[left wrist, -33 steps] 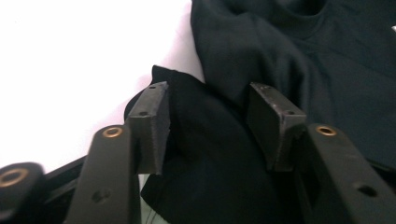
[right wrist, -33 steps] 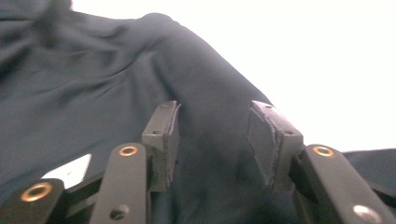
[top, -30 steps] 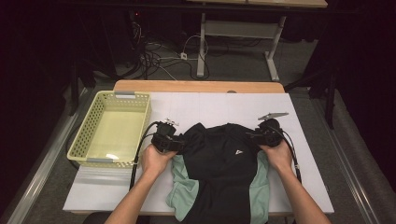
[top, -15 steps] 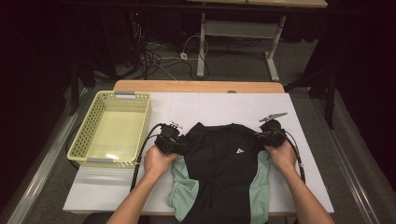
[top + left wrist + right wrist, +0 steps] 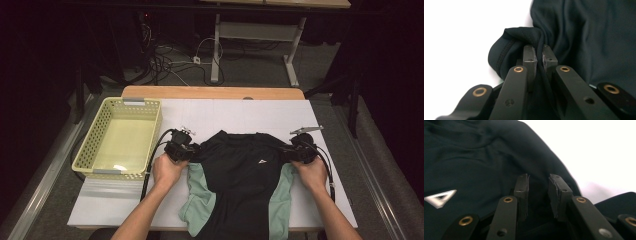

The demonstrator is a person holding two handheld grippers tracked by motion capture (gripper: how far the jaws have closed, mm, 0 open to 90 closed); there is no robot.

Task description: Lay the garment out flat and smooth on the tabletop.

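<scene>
Shirt (image 5: 245, 175) lies flat on bench (image 5: 230, 115), hem off near edge. Left tool (image 5: 537, 53) just closed, pinching a shoulder fold; right tool (image 5: 537, 187) has just been opening, jaws parted over cloth, gripping nothing. Lifting now risks one-sided drag, bunching, slipping. Basket (image 5: 120, 137) far left.

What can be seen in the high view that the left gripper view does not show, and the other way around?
High view: the yellow basket at the left of the table, the right gripper, both hands, and the shirt's green side panels.

Left gripper view: from close, the left gripper shut on a bunched fold of black fabric, with a stitched hem beside it.

Both: the black shirt, the left gripper at its edge, and the white table surface.
</scene>
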